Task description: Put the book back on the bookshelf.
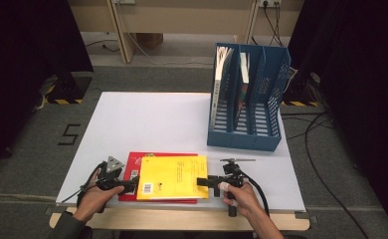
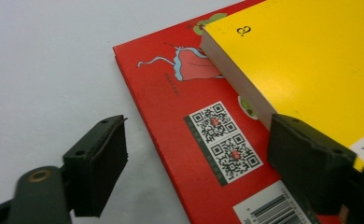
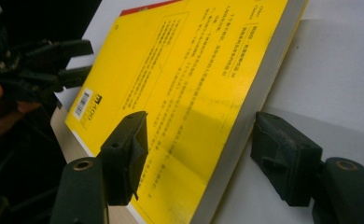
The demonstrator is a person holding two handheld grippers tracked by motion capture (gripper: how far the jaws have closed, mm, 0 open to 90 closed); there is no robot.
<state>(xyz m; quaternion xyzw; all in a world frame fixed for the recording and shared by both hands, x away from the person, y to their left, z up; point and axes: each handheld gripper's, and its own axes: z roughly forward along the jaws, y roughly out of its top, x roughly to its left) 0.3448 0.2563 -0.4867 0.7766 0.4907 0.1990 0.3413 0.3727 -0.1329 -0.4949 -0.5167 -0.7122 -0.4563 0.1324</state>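
Note:
A thick yellow book (image 1: 172, 177) lies on a thinner red book (image 1: 131, 167) near the front edge of the white table (image 1: 147, 119). My left gripper (image 1: 132, 185) is at the books' left side. Its jaws stand apart, one over the bare table and the other at the yellow book (image 2: 306, 60), with the red cover (image 2: 171, 107) between them; the left gripper (image 2: 201, 135) is open. My right gripper (image 1: 202, 181) is at the yellow book's right edge. In the right gripper view its jaws straddle that edge of the yellow book (image 3: 189, 84) with a gap showing, so the right gripper (image 3: 199, 128) is open.
A blue file rack (image 1: 246, 99) with three slots stands at the back right of the table, holding a few upright books. The table's front edge runs just below the stacked books. Dark curtains hang on both sides, and cables lie on the floor to the right.

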